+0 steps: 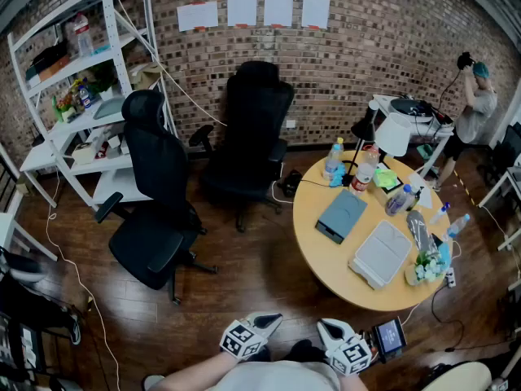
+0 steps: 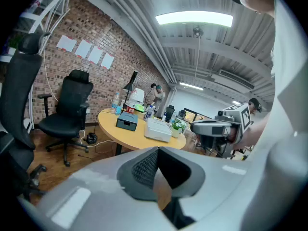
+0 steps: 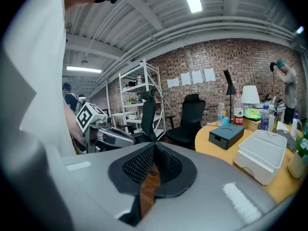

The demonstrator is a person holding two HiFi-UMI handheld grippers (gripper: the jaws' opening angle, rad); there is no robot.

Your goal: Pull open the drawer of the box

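Note:
The blue-grey box with a drawer [image 1: 342,216] lies on the round wooden table [image 1: 313,247], drawer front toward the table's near-left edge and closed. It also shows in the left gripper view as the box [image 2: 127,121] and in the right gripper view as the box [image 3: 226,134]. Both grippers are held close to the person's body, well short of the table. My left gripper [image 1: 252,332] [image 2: 158,150] is shut with nothing in it. My right gripper [image 1: 346,349] [image 3: 154,148] has its tips together, also with nothing in it.
A white lidded container [image 1: 381,253] sits next to the box, with bottles [image 1: 334,160], a desk lamp [image 1: 383,133] and a small plant [image 1: 425,269] around them. Two black office chairs [image 1: 155,210] [image 1: 248,133] stand left of the table, a white shelf [image 1: 81,80] beyond. A person [image 1: 472,104] stands far right.

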